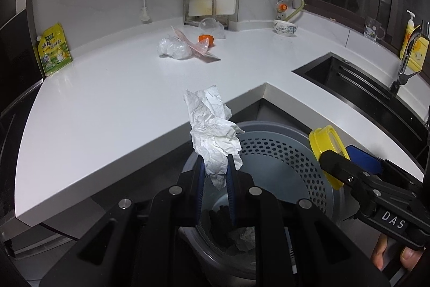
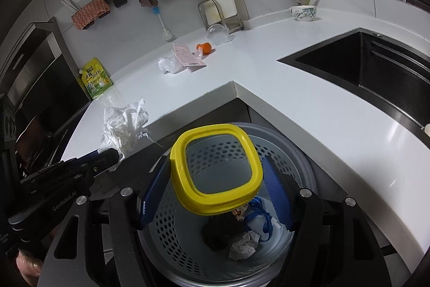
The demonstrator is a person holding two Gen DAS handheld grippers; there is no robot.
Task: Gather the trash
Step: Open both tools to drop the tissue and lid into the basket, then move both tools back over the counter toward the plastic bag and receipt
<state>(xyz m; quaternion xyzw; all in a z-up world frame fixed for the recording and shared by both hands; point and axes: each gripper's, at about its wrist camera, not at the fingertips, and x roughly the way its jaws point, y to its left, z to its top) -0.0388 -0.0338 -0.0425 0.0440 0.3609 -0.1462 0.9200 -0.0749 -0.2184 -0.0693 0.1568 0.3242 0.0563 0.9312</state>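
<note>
Perforated bin (image 2: 172, 230) below (receipt (image 2: 186, 57), orange (image 2: 204, 48) beyond)

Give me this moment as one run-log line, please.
left hand-held gripper: shut on crumpled white tissue | right hand-held gripper: holding yellow-rimmed square plastic lid | both above grey perforated bin | nothing dropped yet

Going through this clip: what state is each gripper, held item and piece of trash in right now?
left gripper: shut on the crumpled tissue, above the bin
right gripper: gripping the yellow lid over the bin
bin: open, some trash at the bottom
plastic wrap: lying on the counter
receipt: lying on the counter
sink: empty as far as visible
</note>
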